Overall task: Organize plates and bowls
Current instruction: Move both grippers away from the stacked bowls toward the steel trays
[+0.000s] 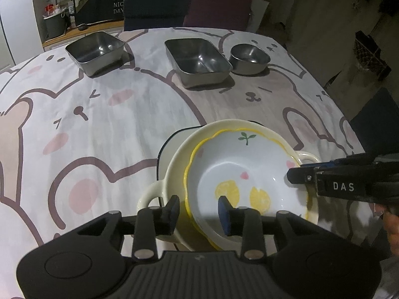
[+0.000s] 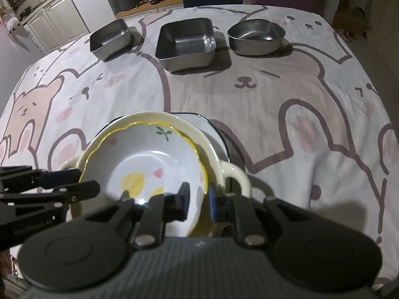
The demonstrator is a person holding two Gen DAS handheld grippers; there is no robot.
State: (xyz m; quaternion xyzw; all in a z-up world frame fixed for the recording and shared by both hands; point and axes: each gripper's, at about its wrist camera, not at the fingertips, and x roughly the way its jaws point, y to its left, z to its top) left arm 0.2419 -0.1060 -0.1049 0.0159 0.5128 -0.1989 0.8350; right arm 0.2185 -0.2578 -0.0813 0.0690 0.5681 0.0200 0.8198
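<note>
**Two tools at the rim of a stacked painted bowl**

Black housing of each tool filled the bottom of its own view, both tools pitched steeply down toward the stack. The left tool [image 1: 198, 213] straddled the near rim of the painted bowl [image 1: 249, 172]: one finger outside the wall, the blue-padded one inside over the lemon pattern, with clear gaps on both sides, so its jaws stood open and gripped nothing. The right tool [image 2: 198, 201] came at the opposite edge of the same bowl [image 2: 149, 164], its two fingers set close on either side of the yellow-edged rim; whether the pads actually pressed the rim could not be told. In the left wrist view, that right tool [image 1: 296, 175] reached in from the side with its tips at the bowl's rim.

The painted bowl sat tilted inside a cream two-handled bowl [image 1: 172, 164], which in turn rested on a white dish with a dark rim [image 1: 172, 139]. Beyond the painted bowl, well apart across the bear-print cloth on the worktop [image 1: 99, 129], stood a row of three steel containers: a square tin [image 1: 96, 51], a rectangular tin [image 1: 198, 59] and a round steel bowl [image 1: 249, 57].
</note>
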